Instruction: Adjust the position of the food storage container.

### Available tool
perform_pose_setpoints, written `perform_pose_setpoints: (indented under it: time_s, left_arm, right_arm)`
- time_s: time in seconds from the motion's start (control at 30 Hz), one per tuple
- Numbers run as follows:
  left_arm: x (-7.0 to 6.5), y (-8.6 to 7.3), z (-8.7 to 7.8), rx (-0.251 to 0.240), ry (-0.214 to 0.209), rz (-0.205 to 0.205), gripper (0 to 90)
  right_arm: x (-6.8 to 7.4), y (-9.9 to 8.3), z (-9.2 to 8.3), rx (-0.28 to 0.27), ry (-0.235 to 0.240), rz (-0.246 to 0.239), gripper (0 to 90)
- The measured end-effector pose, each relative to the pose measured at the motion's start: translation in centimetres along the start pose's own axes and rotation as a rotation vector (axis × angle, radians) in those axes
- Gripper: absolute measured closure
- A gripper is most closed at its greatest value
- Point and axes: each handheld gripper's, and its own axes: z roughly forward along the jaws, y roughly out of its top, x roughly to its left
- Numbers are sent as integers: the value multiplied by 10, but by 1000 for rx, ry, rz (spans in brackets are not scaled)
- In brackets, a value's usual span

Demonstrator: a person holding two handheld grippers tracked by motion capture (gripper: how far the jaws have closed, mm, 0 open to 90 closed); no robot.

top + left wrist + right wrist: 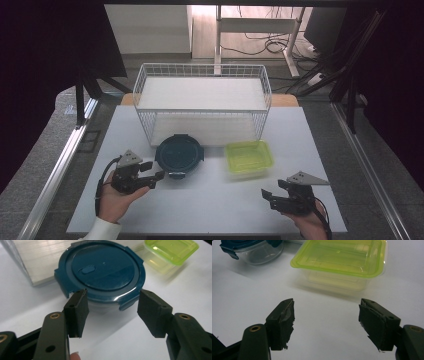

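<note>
A white, matte tabletop (210, 200) stands on a grey floor, with dark curtains at both sides. At its far edge sits a white wire basket (202, 102), rectangular, with a thin grid and a flat white panel inside.

Just in front of the basket, near the middle of the tabletop, is a round container (179, 156) with a clear body and a dark blue plastic lid; the lid is smooth and glossy, with snap flaps on the rim and a small oval valve. Beside it, toward the right edge, is a rectangular container (248, 158) of translucent plastic with a yellow-green lid.

The left gripper (156, 179) is held in the person's left hand (117, 197) near the front left part of the tabletop, pointing at the round container (100, 272). Its black fingers (76, 312) are wide apart, just before the lid's rim; whether they touch it I cannot tell.

The right gripper (266, 196) is near the front right corner, pointing at the rectangular container (342, 262). Its fingers (282, 323), with worn pads, are wide apart and hold nothing.
</note>
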Motion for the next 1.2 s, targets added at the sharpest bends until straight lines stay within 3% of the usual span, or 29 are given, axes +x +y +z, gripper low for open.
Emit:
perform_pose_setpoints:
  time_s: [0.27, 0.4, 0.43, 0.57, 0.67, 0.87, 0.9, 1.07, 1.2]
  left_arm:
    - [3, 17, -6, -33, 15, 6, 478]
    - [15, 25, -3, -17, 28, -12, 513]
    - [22, 29, 0, -9, 31, -28, 561]
    - [31, 35, 5, -19, 19, -35, 629]
    - [31, 43, 7, -43, 31, 11, 683]
    - [30, 62, 15, -18, 44, 64, 793]
    - [33, 66, 22, -14, 67, 81, 804]
    - [44, 73, 39, 6, 88, 91, 899]
    - [56, 75, 56, 42, 98, 102, 900]
  right_arm:
    - [4, 0, -1, 1, 1, -12, 282]
    - [3, 0, 0, 9, -8, -10, 283]
    - [1, -1, 1, 16, -10, -4, 283]
    - [-2, -2, 3, 24, -17, 5, 282]
    - [-2, -3, 3, 23, -16, 6, 283]
    - [-1, -3, 2, 23, -18, 1, 282]
    - [-1, -3, 2, 24, -18, 1, 281]
    - [-2, -4, 3, 24, -14, 3, 281]
    - [-4, -6, 4, 32, -18, 6, 281]
